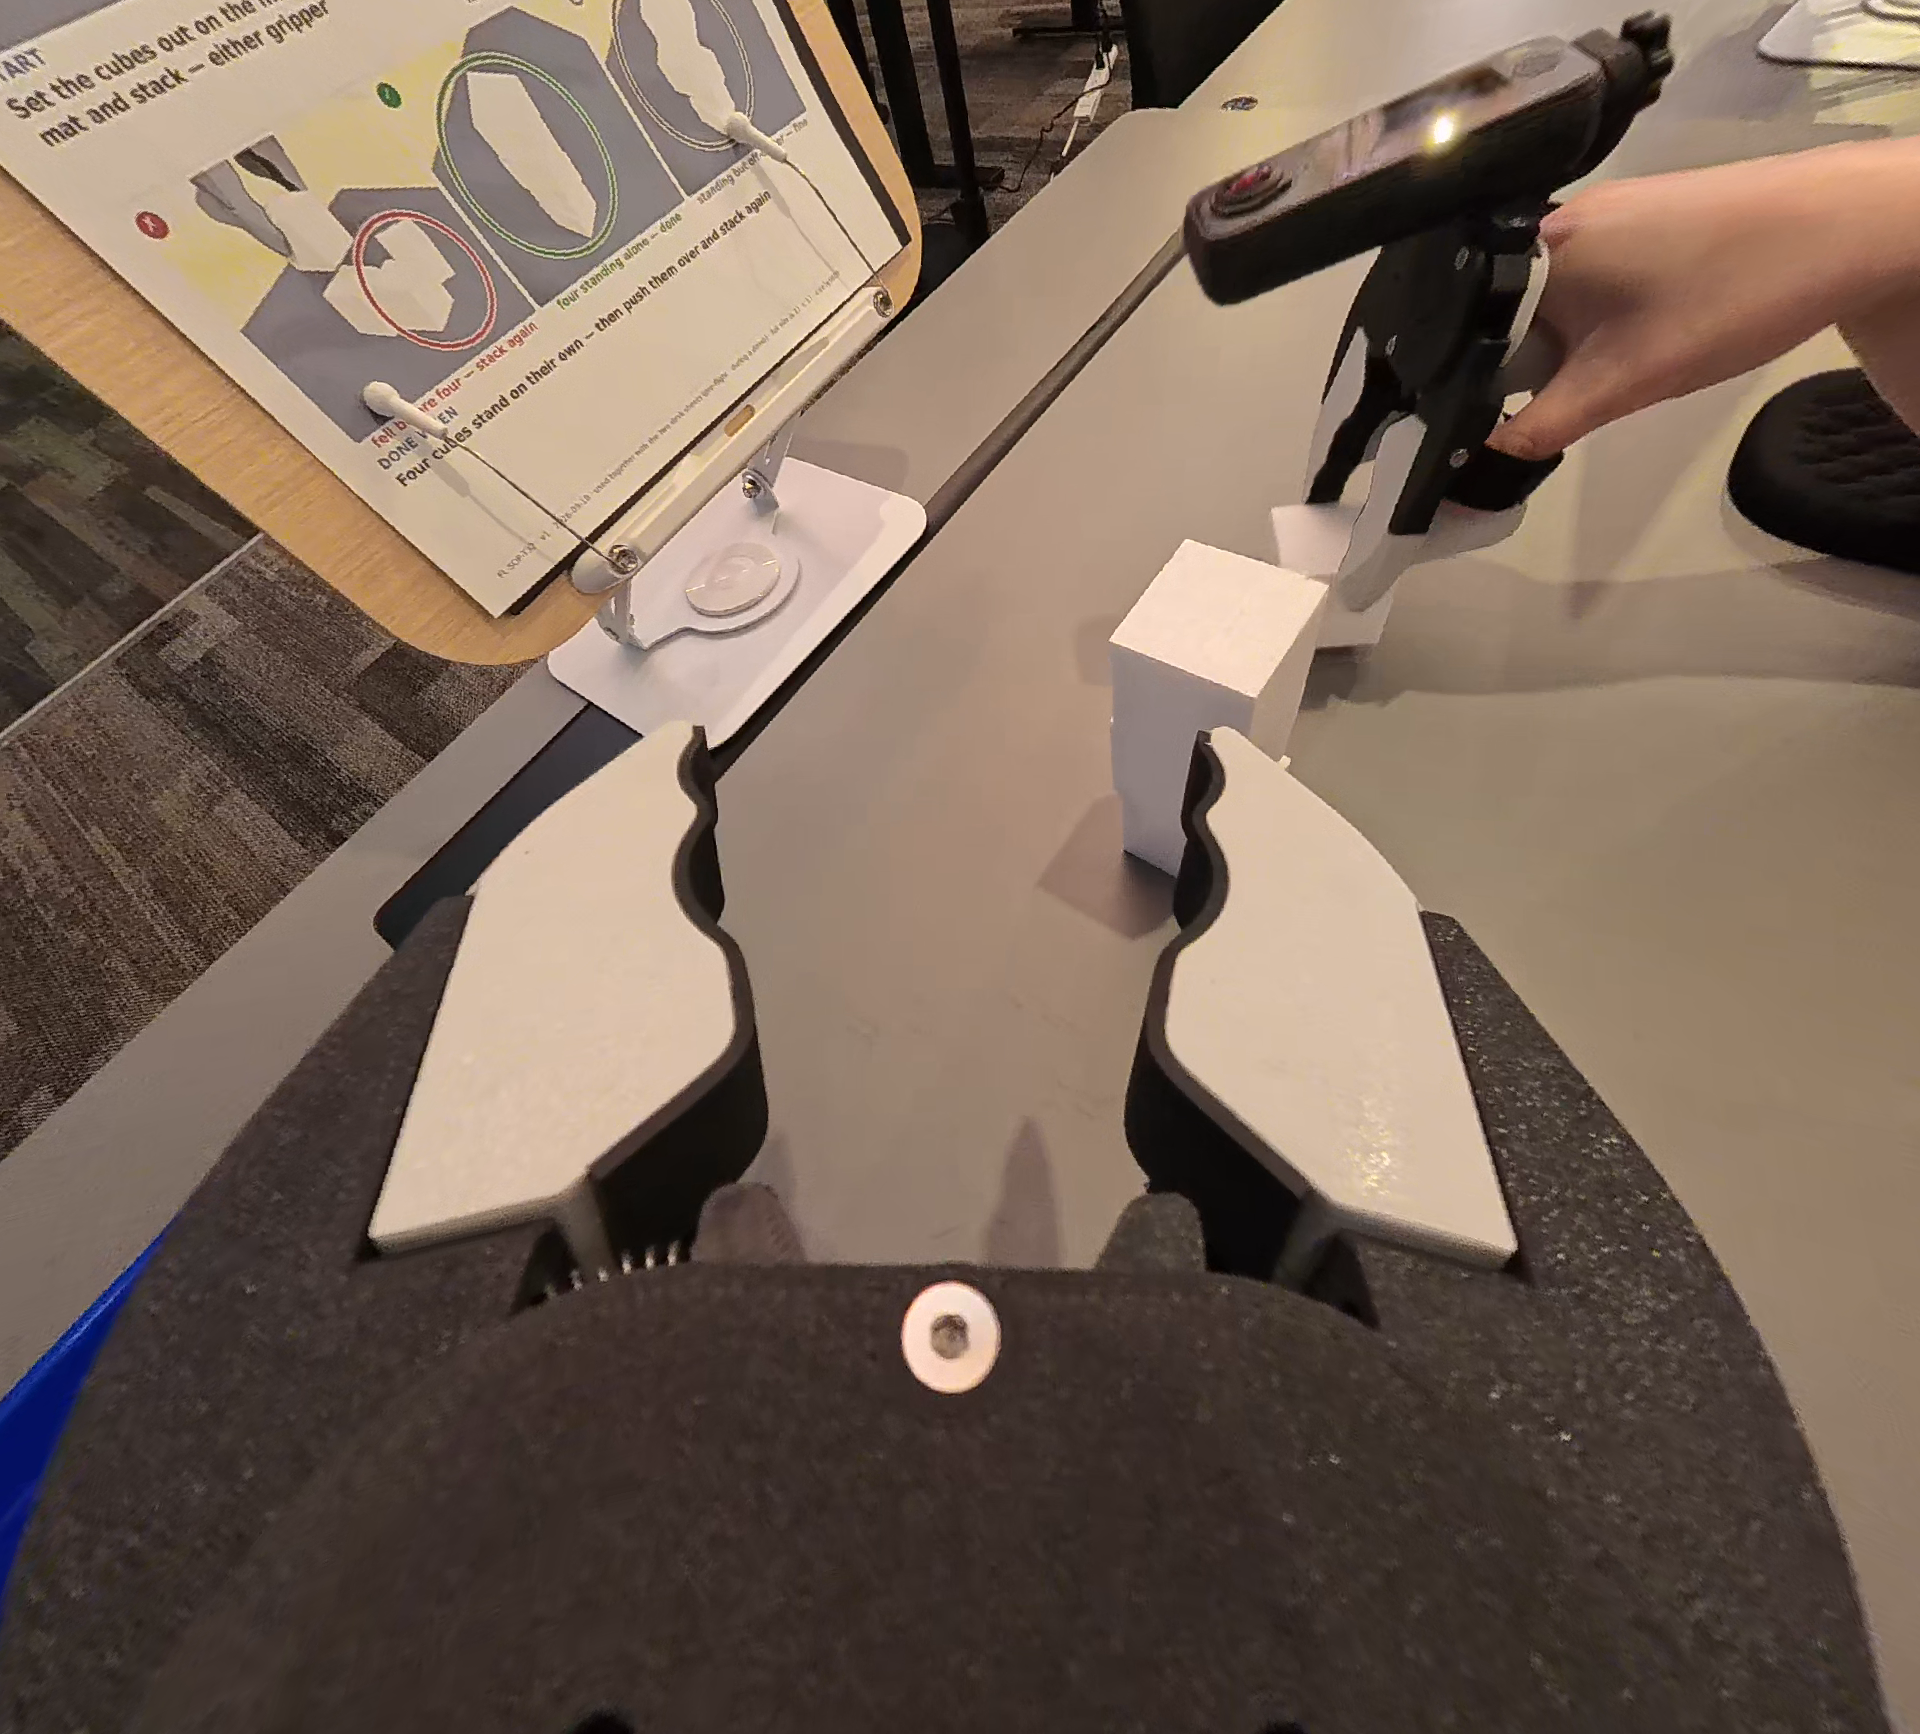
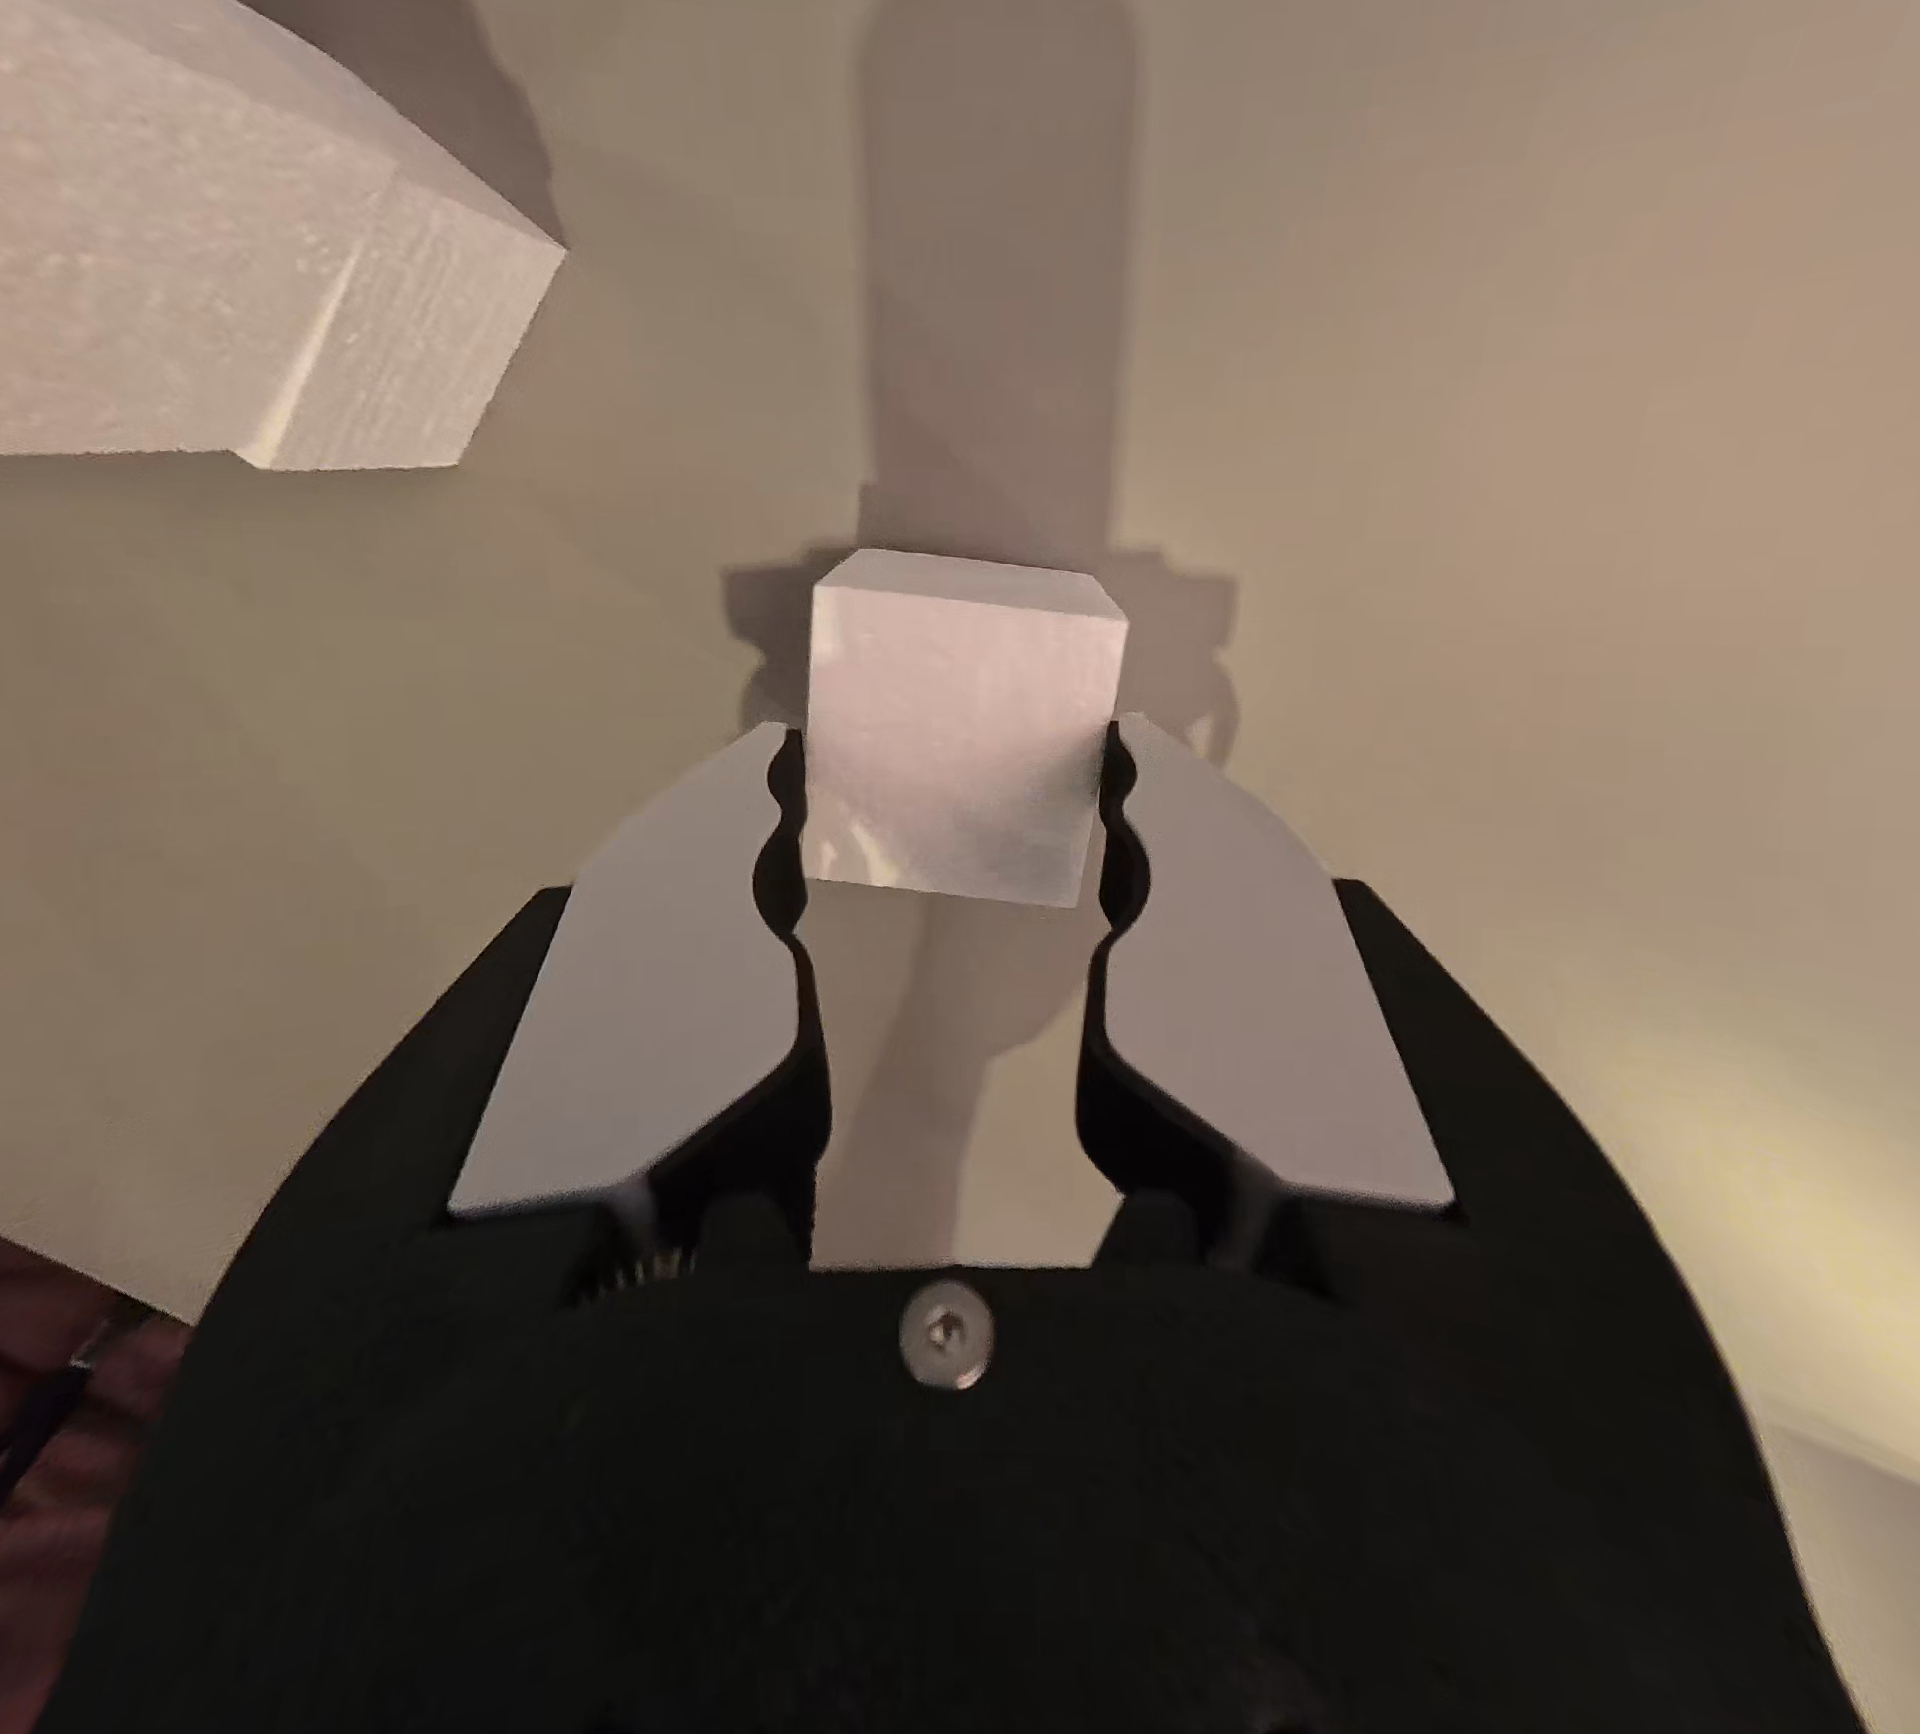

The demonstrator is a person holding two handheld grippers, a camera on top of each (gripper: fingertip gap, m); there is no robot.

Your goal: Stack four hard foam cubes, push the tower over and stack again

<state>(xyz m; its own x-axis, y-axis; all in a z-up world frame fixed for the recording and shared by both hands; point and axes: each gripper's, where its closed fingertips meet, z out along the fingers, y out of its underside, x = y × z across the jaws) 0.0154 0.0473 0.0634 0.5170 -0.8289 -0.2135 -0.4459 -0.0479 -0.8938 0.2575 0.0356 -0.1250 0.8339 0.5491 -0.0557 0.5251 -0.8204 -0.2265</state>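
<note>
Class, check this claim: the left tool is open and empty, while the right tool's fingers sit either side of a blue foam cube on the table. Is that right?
Not quite: the cube is white, not blue, as the right wrist view shows. The rest holds: the left tool is open and empty, and the right tool has its fingers either side of that cube on the table.

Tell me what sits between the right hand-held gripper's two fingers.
A white hard foam cube, flanked by both fingers over the bare grey tabletop, seen in the right wrist view.
</note>
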